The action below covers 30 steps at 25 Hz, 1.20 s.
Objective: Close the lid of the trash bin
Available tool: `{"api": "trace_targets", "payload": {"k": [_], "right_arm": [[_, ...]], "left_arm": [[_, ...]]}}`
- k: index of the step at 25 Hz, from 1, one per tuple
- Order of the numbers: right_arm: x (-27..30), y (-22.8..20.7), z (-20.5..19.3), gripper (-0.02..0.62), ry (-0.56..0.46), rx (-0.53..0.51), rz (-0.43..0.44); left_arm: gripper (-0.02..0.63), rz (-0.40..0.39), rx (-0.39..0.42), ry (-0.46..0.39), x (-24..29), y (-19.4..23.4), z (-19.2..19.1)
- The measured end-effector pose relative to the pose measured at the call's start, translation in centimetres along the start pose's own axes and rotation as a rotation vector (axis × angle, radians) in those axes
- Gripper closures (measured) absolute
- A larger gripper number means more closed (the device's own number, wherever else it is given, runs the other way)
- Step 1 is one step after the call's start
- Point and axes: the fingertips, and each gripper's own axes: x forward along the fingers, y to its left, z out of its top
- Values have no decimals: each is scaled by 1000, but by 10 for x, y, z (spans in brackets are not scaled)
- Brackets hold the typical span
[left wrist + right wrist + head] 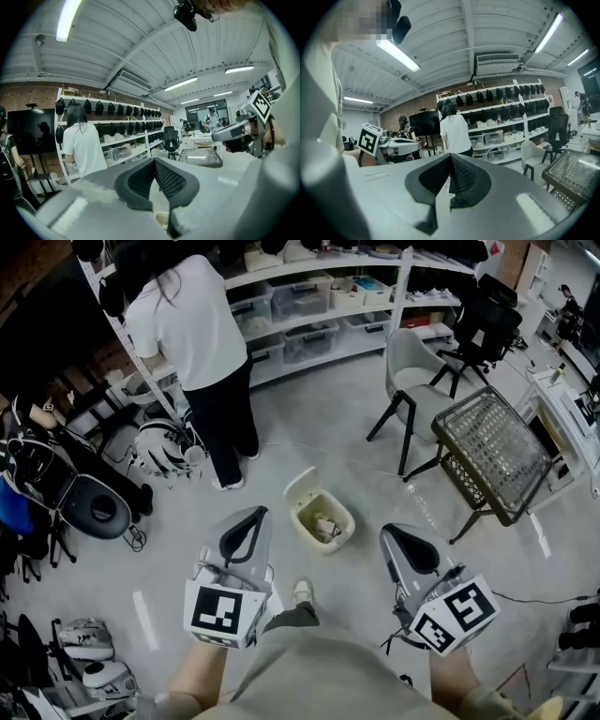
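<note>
A small cream trash bin (pixel 323 521) stands on the grey floor ahead of me, with rubbish inside. Its lid (pixel 301 489) is up, leaning back at the bin's far left side. My left gripper (pixel 251 514) is held low and to the left of the bin, its jaws shut with nothing between them. My right gripper (pixel 391 534) hovers to the bin's right, also shut and empty. Neither touches the bin. In the left gripper view the left gripper (pixel 154 162) points across the room. In the right gripper view the right gripper (pixel 450 157) points at the shelves. Neither view clearly shows the bin.
A person in a white shirt (pixel 192 329) stands at the shelving (pixel 309 292) beyond the bin. A grey chair (pixel 412 371) and a wire-mesh table (pixel 492 451) are at the right. A helmet (pixel 161 448) and black gear (pixel 94 507) lie at the left. My shoe (pixel 302 592) is near the bin.
</note>
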Motion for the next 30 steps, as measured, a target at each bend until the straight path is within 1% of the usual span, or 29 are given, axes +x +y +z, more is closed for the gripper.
{"api": "trace_targets", "payload": {"k": [4, 7, 9, 11, 17, 23, 30], "right_arm": [[56, -17, 2, 592, 24, 23, -31], [91, -28, 3, 592, 35, 24, -56], [107, -34, 2, 592, 40, 27, -68], [120, -40, 0, 592, 49, 33, -73], [139, -65, -11, 592, 91, 48, -78], [153, -95, -25, 592, 117, 85, -55], [178, -137, -56, 592, 159, 124, -28]], "left_arm": [[603, -30, -24, 34, 42, 42, -9], [603, -62, 24, 43, 70, 68, -14], [603, -83, 59, 45, 85, 79, -18], [603, -96, 76, 48, 98, 87, -22], [603, -86, 56, 81, 122, 98, -34], [603, -61, 26, 133, 148, 101, -50], [603, -58, 57, 191, 201, 94, -85]]}}
